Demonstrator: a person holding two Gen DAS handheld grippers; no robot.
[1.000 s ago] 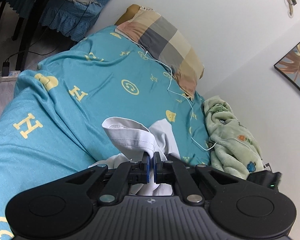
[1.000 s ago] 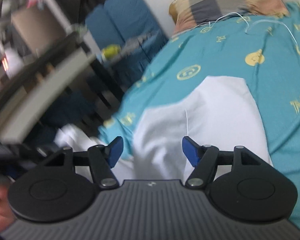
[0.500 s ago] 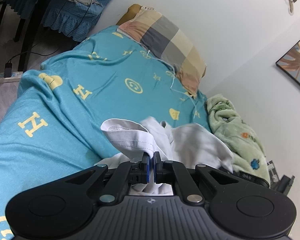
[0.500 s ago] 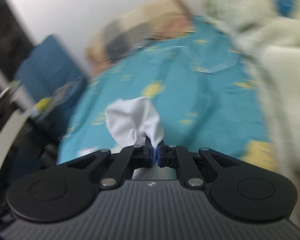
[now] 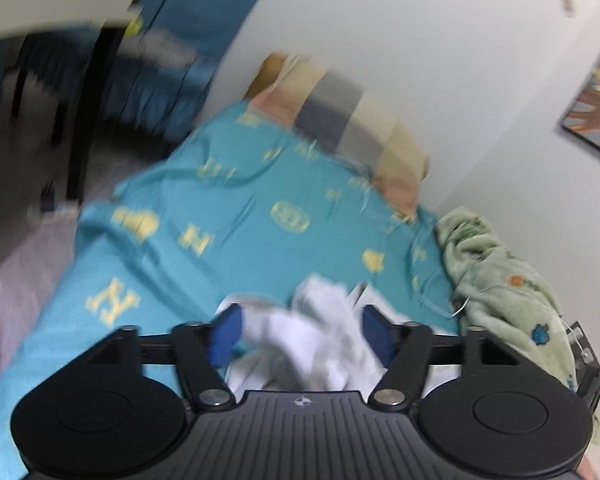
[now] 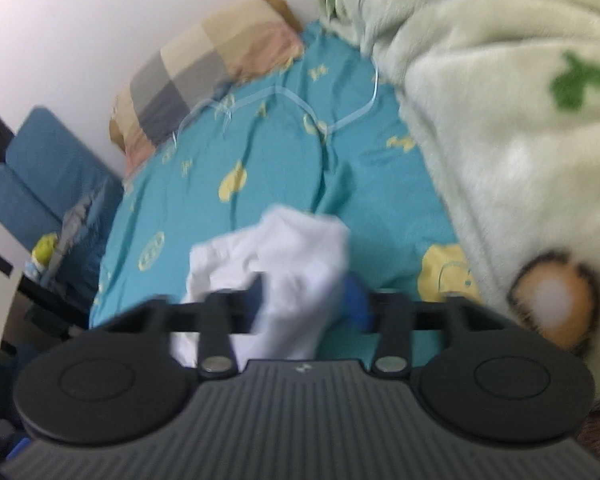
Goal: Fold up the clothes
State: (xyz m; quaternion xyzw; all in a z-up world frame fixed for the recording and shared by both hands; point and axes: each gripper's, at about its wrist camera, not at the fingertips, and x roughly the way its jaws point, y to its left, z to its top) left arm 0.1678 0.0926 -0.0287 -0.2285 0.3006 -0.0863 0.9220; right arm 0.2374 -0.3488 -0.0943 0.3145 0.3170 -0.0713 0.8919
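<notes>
A crumpled white garment lies on the teal bedsheet just in front of both grippers. My left gripper is open, its blue pads spread wide either side of the bunched cloth. In the right wrist view the same white garment sits between the fingers of my right gripper, which is open with the cloth loose in the gap. Both views are motion-blurred.
A checked pillow lies at the head of the bed by the white wall. A pale green fleece blanket is heaped along the right side, close beside my right gripper. A white cable crosses the sheet. A blue chair and table stand left.
Both grippers were shut on the white garment half a second ago and have now opened. The cloth has dropped into a heap on the sheet. Both cameras have pulled back.
</notes>
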